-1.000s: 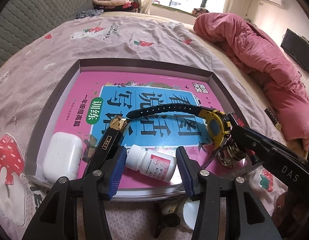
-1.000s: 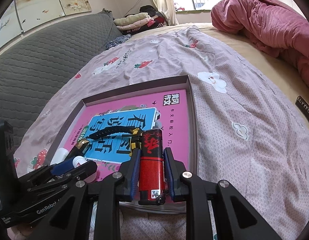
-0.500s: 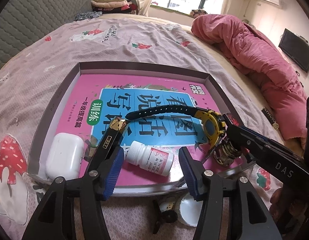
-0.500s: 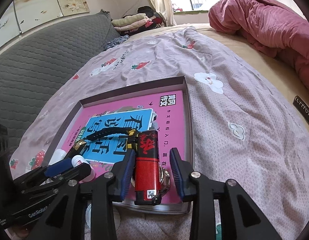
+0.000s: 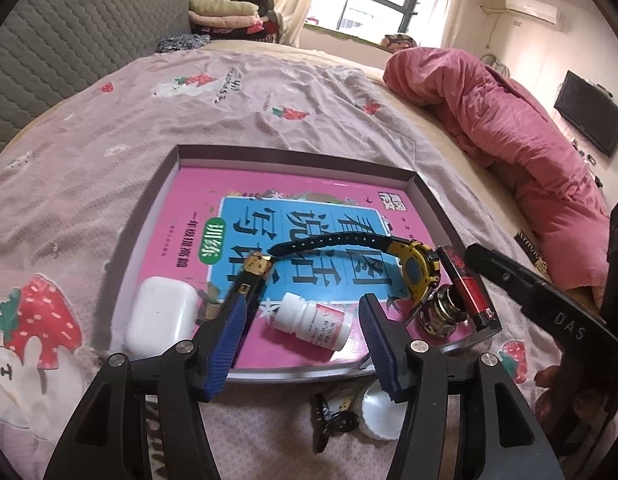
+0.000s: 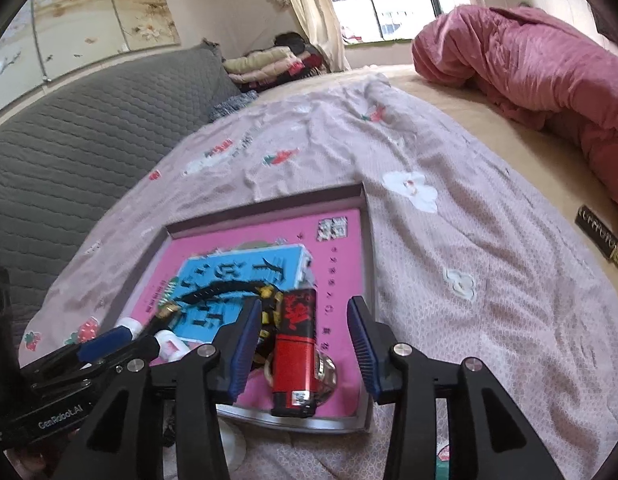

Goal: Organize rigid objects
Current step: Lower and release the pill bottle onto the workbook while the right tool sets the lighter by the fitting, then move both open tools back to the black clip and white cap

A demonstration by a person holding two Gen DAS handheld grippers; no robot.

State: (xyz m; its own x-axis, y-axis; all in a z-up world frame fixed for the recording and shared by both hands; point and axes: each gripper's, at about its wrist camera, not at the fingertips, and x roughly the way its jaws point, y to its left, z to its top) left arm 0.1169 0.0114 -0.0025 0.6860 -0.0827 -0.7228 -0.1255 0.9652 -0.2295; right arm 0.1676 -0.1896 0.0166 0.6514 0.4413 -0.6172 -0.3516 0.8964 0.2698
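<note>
The right hand-held gripper [image 6: 301, 344] is spreading its jaws, with the red lighter [image 6: 295, 356] lying loose between them in the tray [image 6: 365, 240], propped on a metal ring [image 6: 325, 372]; it risks rolling off. The left hand-held gripper [image 5: 301, 344] is hanging spread around the pill bottle [image 5: 313, 322], and a careless withdrawal could knock it.

- The bed [image 5: 109, 152] carries everything, under a pale pink sheet [image 6: 449, 240] printed with strawberries and white flowers.
- A shallow grey tray [image 5: 293, 156] lies flat on the sheet.
- A crumpled pink quilt [image 5: 509, 128] lies along the bed's far side.
- A white round lid [image 5: 379, 416] and a small dark trinket [image 5: 337, 416] lie on the sheet just beside the tray's near rim.
- Folded clothes [image 5: 225, 16] are stacked at the far end.
</note>
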